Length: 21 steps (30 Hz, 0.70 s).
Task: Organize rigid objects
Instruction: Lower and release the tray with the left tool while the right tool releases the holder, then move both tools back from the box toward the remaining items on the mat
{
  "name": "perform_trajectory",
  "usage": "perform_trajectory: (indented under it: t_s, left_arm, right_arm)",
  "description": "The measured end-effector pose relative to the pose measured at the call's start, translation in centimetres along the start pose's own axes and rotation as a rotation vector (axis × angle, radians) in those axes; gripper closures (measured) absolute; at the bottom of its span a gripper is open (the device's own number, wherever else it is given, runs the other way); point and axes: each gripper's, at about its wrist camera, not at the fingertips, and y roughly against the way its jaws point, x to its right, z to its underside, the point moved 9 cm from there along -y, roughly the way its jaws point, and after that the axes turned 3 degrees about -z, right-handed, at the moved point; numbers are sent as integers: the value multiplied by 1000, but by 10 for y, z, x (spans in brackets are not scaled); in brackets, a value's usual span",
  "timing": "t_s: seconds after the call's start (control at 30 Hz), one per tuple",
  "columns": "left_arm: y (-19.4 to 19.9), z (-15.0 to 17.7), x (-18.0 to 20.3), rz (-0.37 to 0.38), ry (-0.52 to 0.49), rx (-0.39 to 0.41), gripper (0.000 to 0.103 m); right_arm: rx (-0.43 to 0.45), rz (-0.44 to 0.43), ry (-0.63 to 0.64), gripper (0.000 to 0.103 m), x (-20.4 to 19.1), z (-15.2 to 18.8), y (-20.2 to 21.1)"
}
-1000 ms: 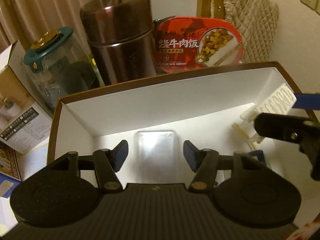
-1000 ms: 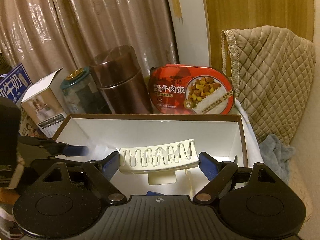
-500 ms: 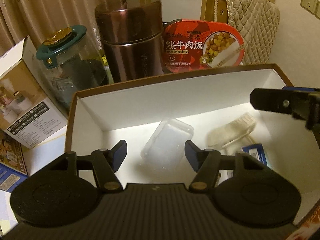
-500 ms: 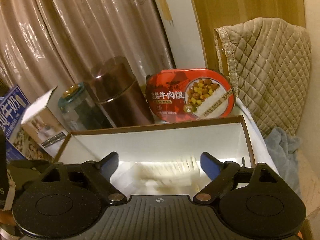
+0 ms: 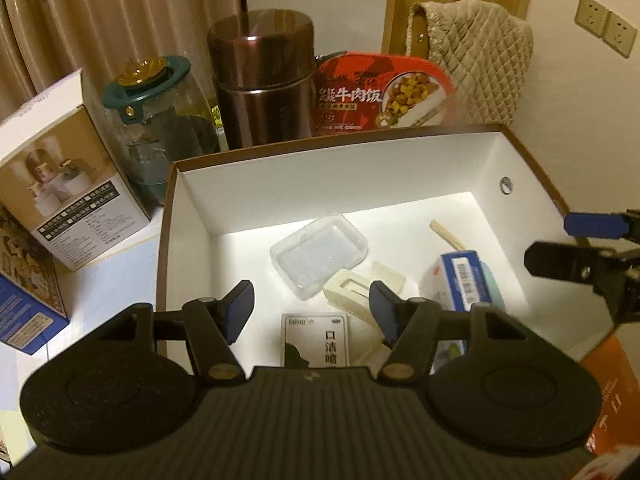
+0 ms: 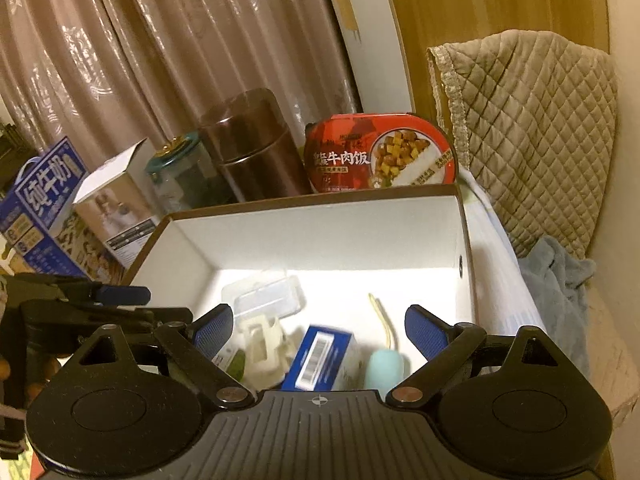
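Note:
A brown box with a white inside [image 5: 320, 176] [image 6: 320, 236] holds a clear plastic case [image 5: 318, 250] [image 6: 266, 296], a cream plastic rack [image 5: 358, 286] [image 6: 264, 346], a blue-and-white carton [image 5: 460, 280] [image 6: 320, 356], a white card with black print [image 5: 316, 340], a thin stick [image 5: 446, 234] [image 6: 382, 318] and a pale teal object [image 6: 382, 370]. My left gripper [image 5: 312, 312] is open and empty above the box's near side. My right gripper [image 6: 318, 326] is open and empty above the box; it shows at the right edge of the left wrist view [image 5: 588, 246].
Behind the box stand a brown metal canister [image 5: 262, 76] [image 6: 250, 144], a red instant-meal tub [image 5: 384, 94] [image 6: 380, 158] and a glass jar with a teal lid [image 5: 160, 120]. A white product box [image 5: 60, 172] and a blue milk carton [image 6: 36, 200] sit left. A quilted cloth [image 6: 528, 128] hangs right.
My right gripper let go of the cream rack, which now lies in the box. My left gripper released the clear case. Both grippers rose and drew back from the box.

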Motion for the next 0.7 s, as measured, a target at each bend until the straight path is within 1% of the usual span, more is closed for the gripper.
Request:
perform_trajectory:
  t_s: [0.13,0.37,0.53,0.7]
  left_arm:
    - [21,7,5,19,8,14,43]
    - [61,25,9,31,30,42,43]
    - [90,46,10,18,40,56,43]
    - [118,70,12,33,65,61,43]
  right_arm:
    - [-7,0,18,13,-8,12,19]
    - [-2,-27,33,13,-27,28,51]
    - [-6,-41,64,13,-40,43,71]
    - [-21,-64,86,13,-53,64,88]
